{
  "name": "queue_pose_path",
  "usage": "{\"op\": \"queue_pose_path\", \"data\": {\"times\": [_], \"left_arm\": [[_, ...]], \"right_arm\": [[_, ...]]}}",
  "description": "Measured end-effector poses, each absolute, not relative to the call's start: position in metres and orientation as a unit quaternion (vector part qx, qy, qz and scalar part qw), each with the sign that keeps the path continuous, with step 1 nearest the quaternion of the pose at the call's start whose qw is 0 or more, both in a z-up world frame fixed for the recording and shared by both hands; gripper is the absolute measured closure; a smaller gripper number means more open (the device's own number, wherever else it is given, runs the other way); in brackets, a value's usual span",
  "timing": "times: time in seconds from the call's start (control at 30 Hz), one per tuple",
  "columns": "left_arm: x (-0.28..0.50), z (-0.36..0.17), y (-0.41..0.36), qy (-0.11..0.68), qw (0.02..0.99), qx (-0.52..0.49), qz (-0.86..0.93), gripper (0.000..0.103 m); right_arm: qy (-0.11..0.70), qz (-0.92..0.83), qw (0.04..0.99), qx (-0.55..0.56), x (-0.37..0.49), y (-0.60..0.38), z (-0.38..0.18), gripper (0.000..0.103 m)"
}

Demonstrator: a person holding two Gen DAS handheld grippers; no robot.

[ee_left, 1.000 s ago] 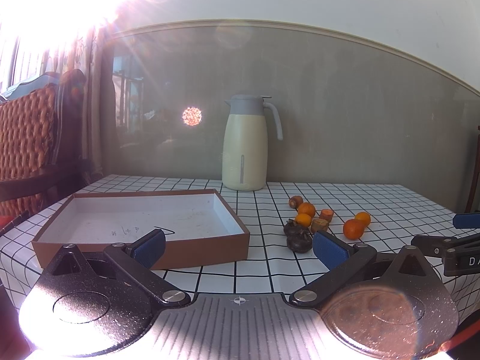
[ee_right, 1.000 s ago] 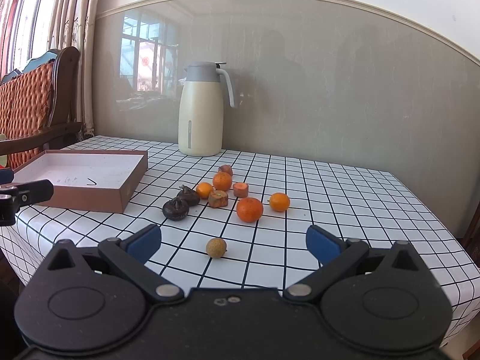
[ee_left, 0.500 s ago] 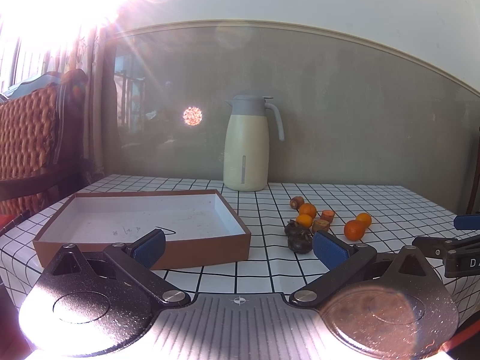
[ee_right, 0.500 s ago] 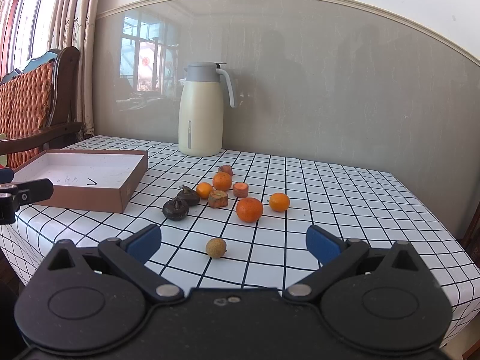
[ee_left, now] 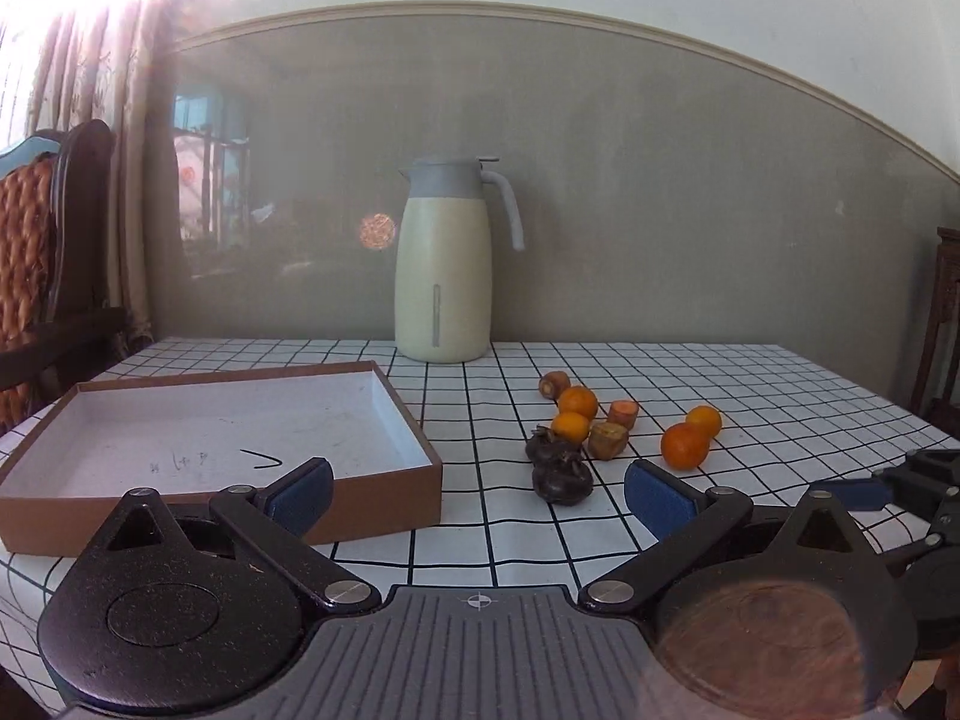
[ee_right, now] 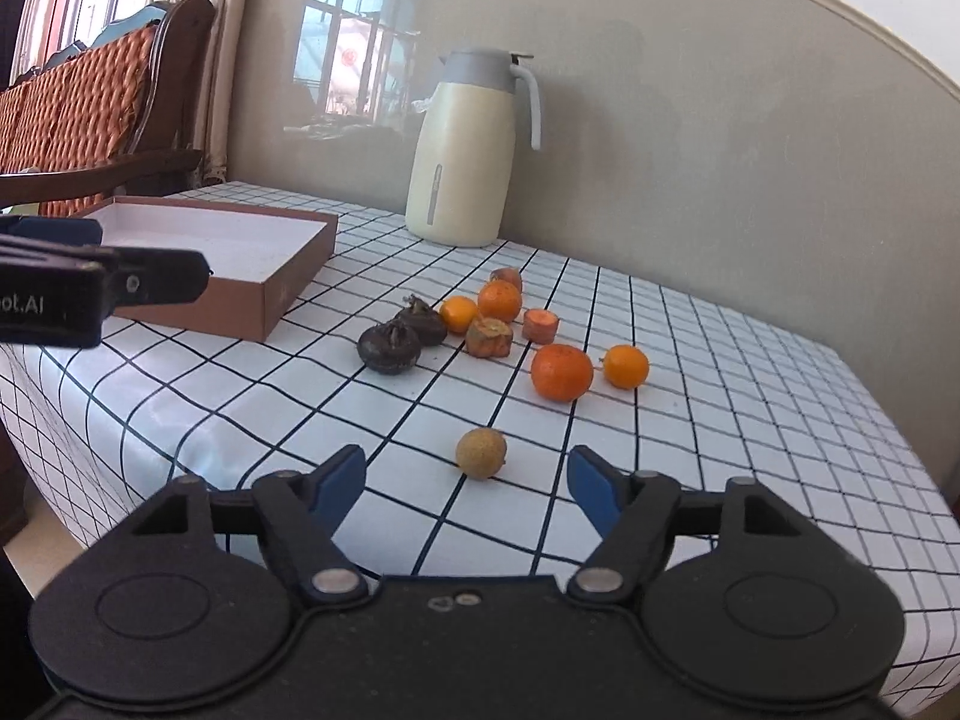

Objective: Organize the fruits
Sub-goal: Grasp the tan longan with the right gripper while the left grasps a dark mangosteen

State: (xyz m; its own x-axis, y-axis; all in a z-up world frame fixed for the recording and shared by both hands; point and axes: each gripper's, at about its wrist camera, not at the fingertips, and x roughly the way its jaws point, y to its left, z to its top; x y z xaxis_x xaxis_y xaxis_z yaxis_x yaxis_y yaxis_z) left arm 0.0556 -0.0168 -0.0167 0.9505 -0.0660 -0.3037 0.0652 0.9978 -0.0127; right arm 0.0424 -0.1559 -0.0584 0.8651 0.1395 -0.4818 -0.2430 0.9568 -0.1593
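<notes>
Table [ee_right: 750,420], covered with a black-and-white checked cloth, is seen by both wrist cameras. A chair [ee_right: 90,96] with an orange woven back is seen beyond its left edge. A brown box [ee_left: 384,501] with a white inside is placed near the left edge; nothing is held in it, and pen marks are seen on its floor. A cream jug [ee_right: 471,150] with a grey lid and handle is set upright at the far edge, against the wall.

The left hand-held gripper [ee_left: 477,492] is held open over the near edge, one blue pad in front of the box wall, and nothing is gripped. The right hand-held gripper [ee_right: 465,486] is likewise held open and empty above the near edge, with a longan [ee_right: 480,453] lying on the cloth just beyond and between its pads.

The other fruits are gathered mid-table, right of the box. Two dark fruits [ee_right: 390,348] are laid side by side, touching, nearest the box. Two oranges [ee_right: 500,301] are set close together behind them, with brown pieces [ee_right: 489,337] and a cut carrot piece [ee_right: 540,325] beside. A larger orange [ee_right: 561,372] and a small orange [ee_right: 626,366] are placed near each other, toward the right edge.
</notes>
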Motion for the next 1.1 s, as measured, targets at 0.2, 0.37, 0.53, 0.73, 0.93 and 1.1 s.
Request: {"op": "queue_pose_path", "data": {"times": [0.2, 0.37, 0.53, 0.73, 0.93, 1.1], "left_arm": [[0.087, -0.038, -0.034, 0.176, 0.983, 0.002, -0.049, 0.0], [0.107, -0.049, -0.047, 0.185, 0.981, -0.005, -0.053, 0.0], [0.119, -0.057, -0.058, 0.198, 0.978, -0.001, -0.06, 0.0], [0.139, -0.066, -0.077, 0.209, 0.975, 0.012, -0.07, 0.0], [0.16, -0.074, -0.091, 0.215, 0.974, 0.034, -0.063, 0.004], [0.176, -0.077, -0.099, 0.229, 0.97, 0.039, -0.063, 0.032]], "right_arm": [[0.256, 0.096, 0.957, -0.097, 0.064, -0.158, -0.075, 0.062], [0.259, 0.091, 0.957, -0.099, 0.084, -0.159, -0.077, 0.077], [0.261, 0.077, 0.959, -0.077, 0.096, -0.176, -0.08, 0.082], [0.263, 0.065, 0.96, -0.065, 0.116, -0.193, -0.079, 0.084], [0.263, 0.057, 0.962, -0.053, 0.122, -0.201, -0.08, 0.084], [0.261, 0.051, 0.963, -0.053, 0.128, -0.205, -0.08, 0.084]]}}
